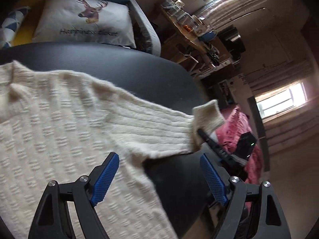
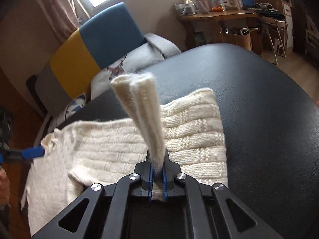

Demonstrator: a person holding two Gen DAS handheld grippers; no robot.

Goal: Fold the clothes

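A cream knitted sweater [image 1: 59,119] lies spread on a black table [image 1: 139,65]. One sleeve stretches right toward the table's edge, its cuff [image 1: 207,117] lifted. My right gripper [image 2: 157,165] is shut on that sleeve cuff [image 2: 139,109], which stands up out of the jaws above the sweater [image 2: 189,131]. In the left wrist view the right gripper [image 1: 200,132] shows as dark fingers under the cuff. My left gripper [image 1: 159,171] hangs open over the sweater's body and the bare table, nothing between its blue pads. One of its fingers [image 2: 32,152] shows at the sweater's left edge.
Behind the table stands a sofa with a deer-print pillow [image 1: 83,20] and a blue and yellow backrest [image 2: 95,39]. A wooden side table [image 2: 217,16] carries several jars and cups. A pink cloth [image 1: 239,127] lies beyond the table's right edge.
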